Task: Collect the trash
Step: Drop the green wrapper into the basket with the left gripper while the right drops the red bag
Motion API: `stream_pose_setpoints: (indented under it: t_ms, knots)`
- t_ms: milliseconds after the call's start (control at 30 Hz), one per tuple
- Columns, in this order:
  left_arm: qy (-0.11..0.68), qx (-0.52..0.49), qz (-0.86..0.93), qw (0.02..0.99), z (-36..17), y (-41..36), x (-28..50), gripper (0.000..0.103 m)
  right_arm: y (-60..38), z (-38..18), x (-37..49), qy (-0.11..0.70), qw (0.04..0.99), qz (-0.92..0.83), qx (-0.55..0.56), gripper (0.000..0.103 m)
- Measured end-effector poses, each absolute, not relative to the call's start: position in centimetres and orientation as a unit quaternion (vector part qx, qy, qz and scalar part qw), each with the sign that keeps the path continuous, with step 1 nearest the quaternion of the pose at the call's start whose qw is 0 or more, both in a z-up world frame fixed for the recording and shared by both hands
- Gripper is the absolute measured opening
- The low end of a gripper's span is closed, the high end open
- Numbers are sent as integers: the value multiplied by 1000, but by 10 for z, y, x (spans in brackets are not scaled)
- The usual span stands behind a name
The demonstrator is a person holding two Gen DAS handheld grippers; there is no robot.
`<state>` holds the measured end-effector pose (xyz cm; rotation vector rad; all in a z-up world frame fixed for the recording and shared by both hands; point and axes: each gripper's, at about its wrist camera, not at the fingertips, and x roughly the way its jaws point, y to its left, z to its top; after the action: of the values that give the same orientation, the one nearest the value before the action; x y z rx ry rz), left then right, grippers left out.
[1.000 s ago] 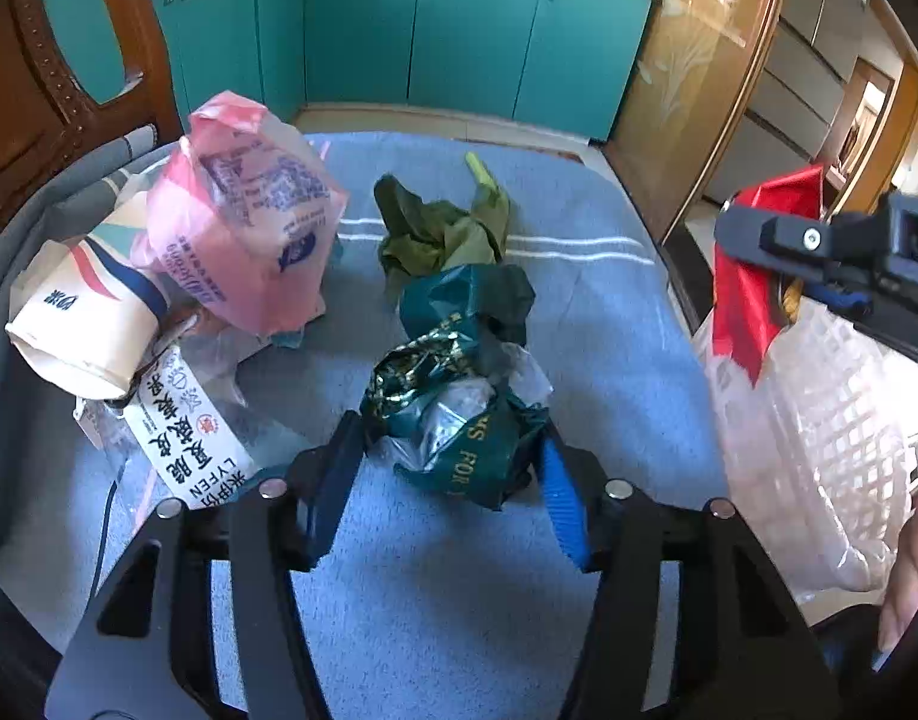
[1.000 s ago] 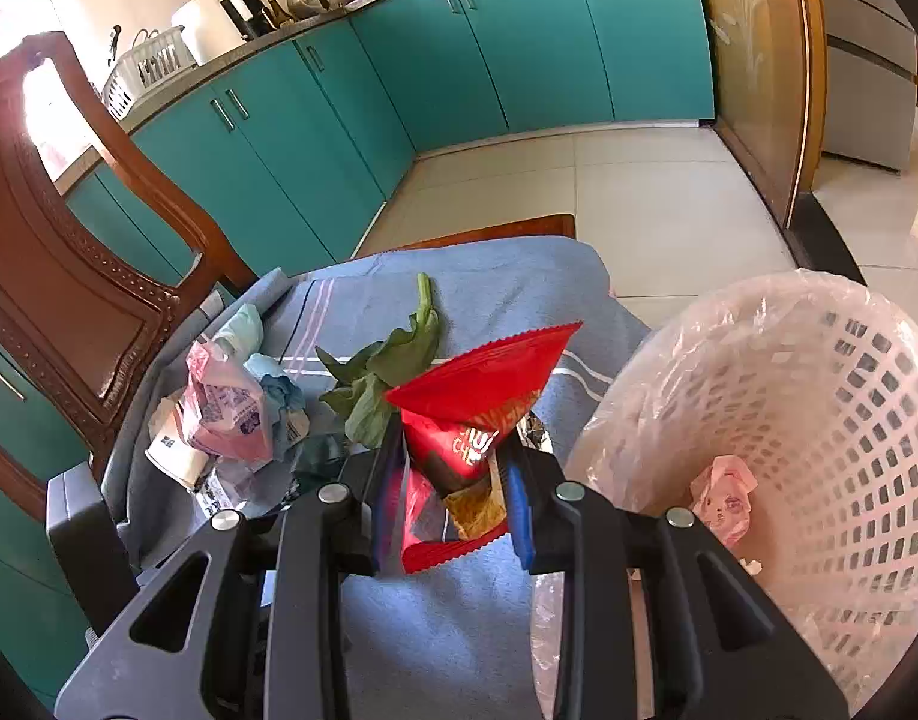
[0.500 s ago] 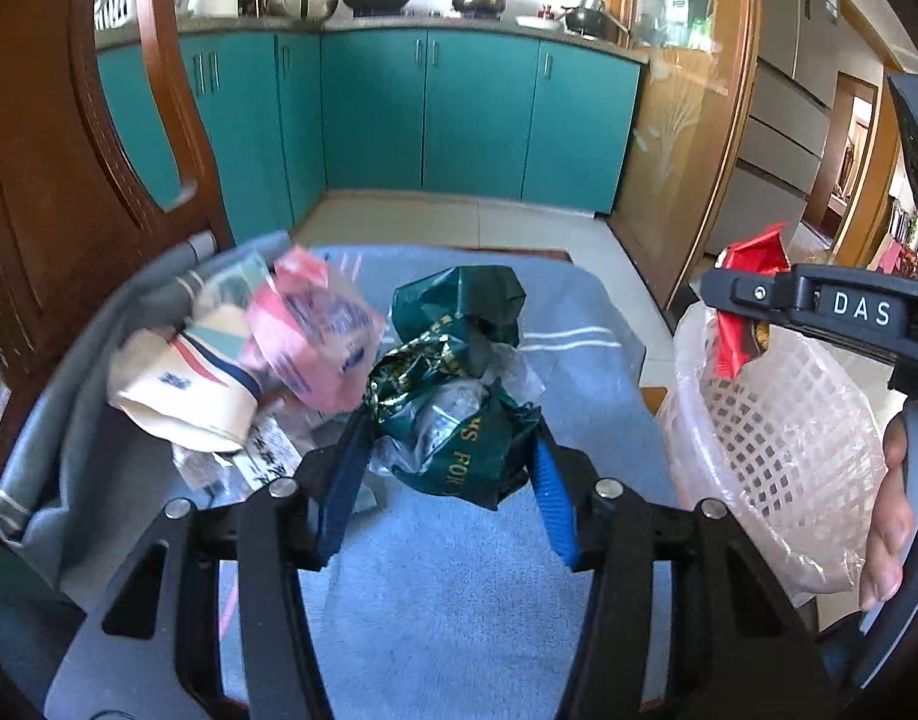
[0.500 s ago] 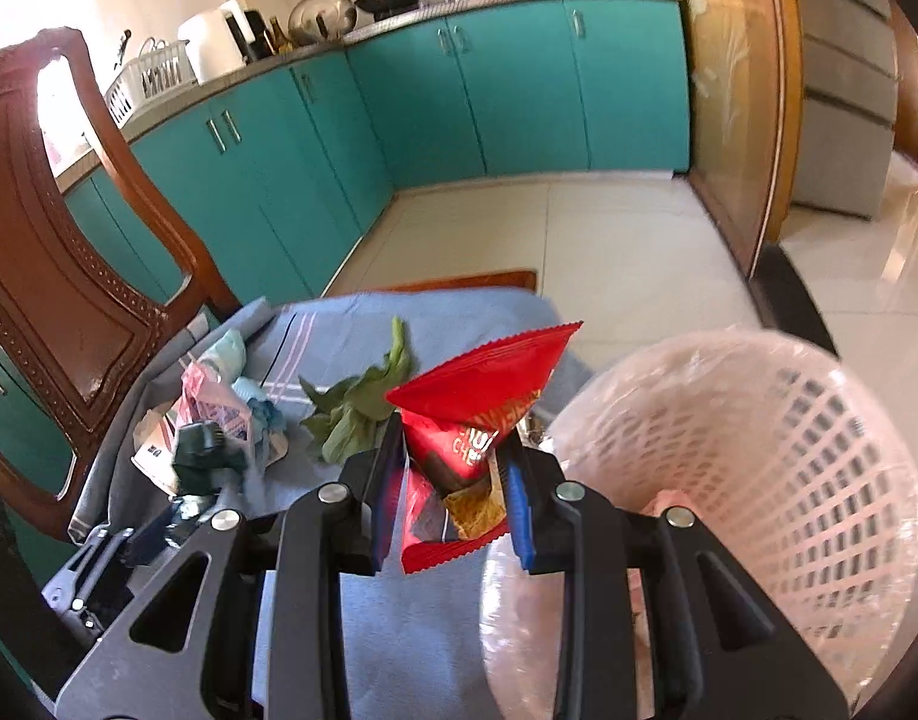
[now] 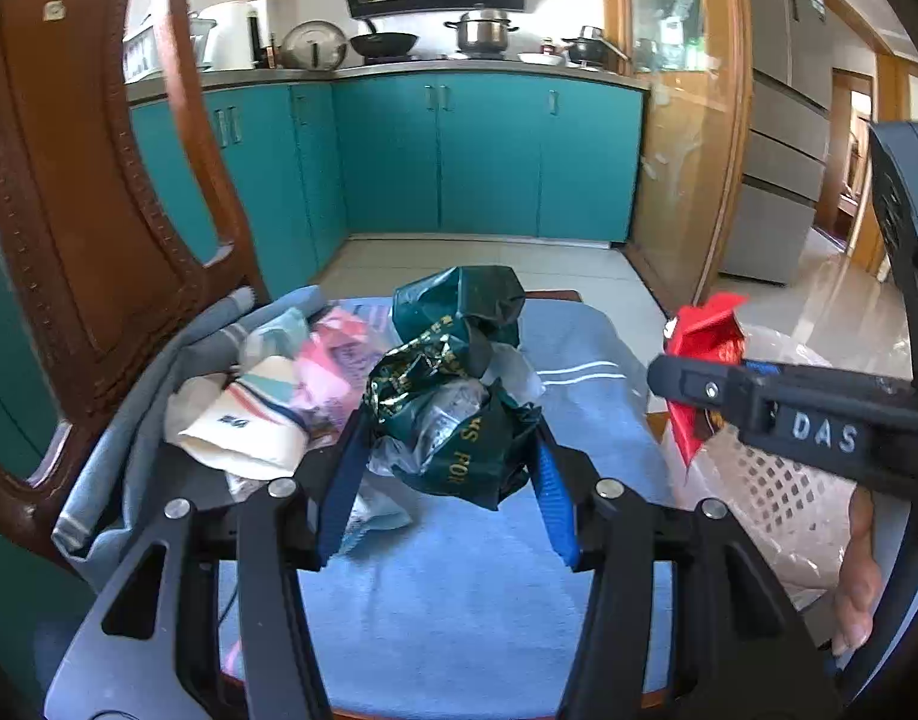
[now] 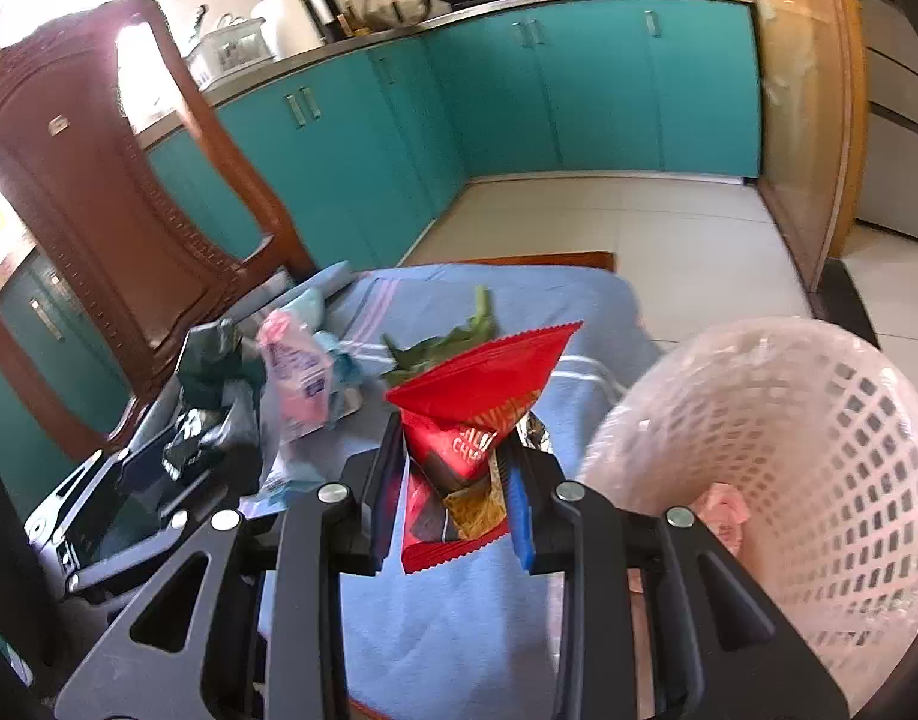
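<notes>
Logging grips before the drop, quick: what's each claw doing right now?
Left claw: closed on the crumpled dark green foil bag.
Right claw: closed on the red plastic snack wrapper.

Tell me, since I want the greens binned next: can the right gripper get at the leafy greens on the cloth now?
Probably not: the right gripper is shut on the red snack bag, though the leafy greens lie uncovered just beyond.
</notes>
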<state>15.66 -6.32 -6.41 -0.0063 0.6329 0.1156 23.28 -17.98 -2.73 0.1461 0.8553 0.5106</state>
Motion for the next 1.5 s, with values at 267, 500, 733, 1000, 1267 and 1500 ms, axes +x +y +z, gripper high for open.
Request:
stream_pose_setpoints:
  t_ms: [267, 500, 733, 1000, 1267, 1500]
  knots:
    - [301, -5, 77, 951, -56, -52, 150, 54, -195, -17, 231, 388, 896, 206, 65, 31]
    - [299, 2, 53, 953, -54, -67, 151, 54, -255, -12, 236, 368, 926, 68, 51, 31]
    - [320, 1, -10, 947, -66, -104, 169, 54, -297, -39, 235, 427, 901, 38, 73, 31]
    - [342, 4, -66, 937, -83, -142, 180, 54, -310, -56, 221, 449, 890, 36, 65, 31]
    - [348, 18, -80, 934, -86, -168, 189, 54, -322, -54, 220, 445, 892, 23, 68, 31]
    - [344, 37, -105, 933, -85, -201, 194, 54, -352, -46, 215, 428, 898, -5, 99, 31]
